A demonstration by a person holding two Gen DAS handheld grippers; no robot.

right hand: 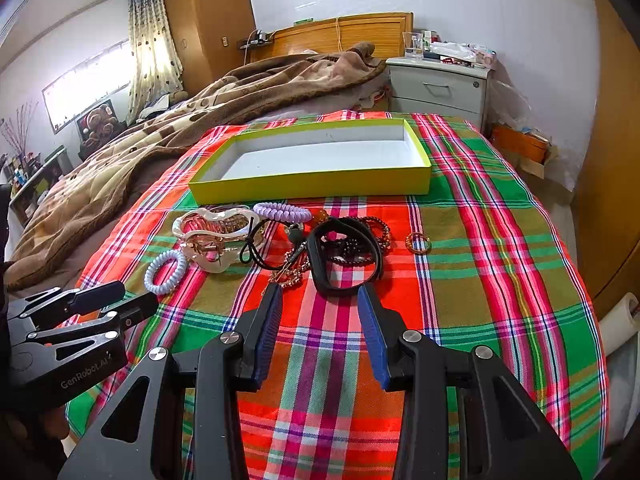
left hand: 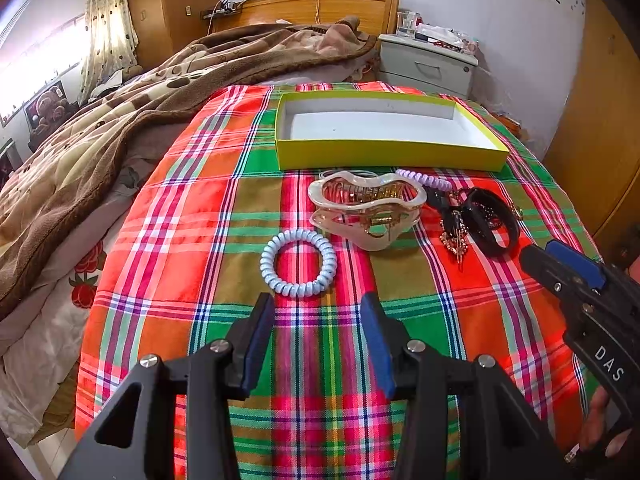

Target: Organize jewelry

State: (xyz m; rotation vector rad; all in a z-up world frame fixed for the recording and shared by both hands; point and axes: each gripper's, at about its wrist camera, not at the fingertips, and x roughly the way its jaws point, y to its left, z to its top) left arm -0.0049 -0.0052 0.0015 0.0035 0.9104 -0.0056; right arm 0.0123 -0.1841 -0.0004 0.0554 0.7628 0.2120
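Note:
An empty yellow box (left hand: 384,154) (right hand: 312,188) sits on the plaid cloth. In front of it lie a pale blue coil hair tie (left hand: 298,262) (right hand: 165,272), a clear beige hair claw (left hand: 366,208) (right hand: 216,240), a lilac coil tie (left hand: 424,179) (right hand: 282,212), a black band (left hand: 490,220) (right hand: 344,256), dark beads (right hand: 352,248), a gold hairpin (left hand: 456,240) (right hand: 290,272) and an amber ring (right hand: 418,243). My left gripper (left hand: 318,304) (right hand: 120,300) is open just short of the blue tie. My right gripper (right hand: 320,294) (left hand: 536,256) is open just short of the black band.
The plaid cloth (left hand: 200,220) (right hand: 500,260) covers the foot of a bed. A brown blanket (left hand: 120,120) lies to the left. A grey nightstand (left hand: 428,64) (right hand: 438,88) stands behind the box. A wooden wardrobe (right hand: 616,160) is at the right.

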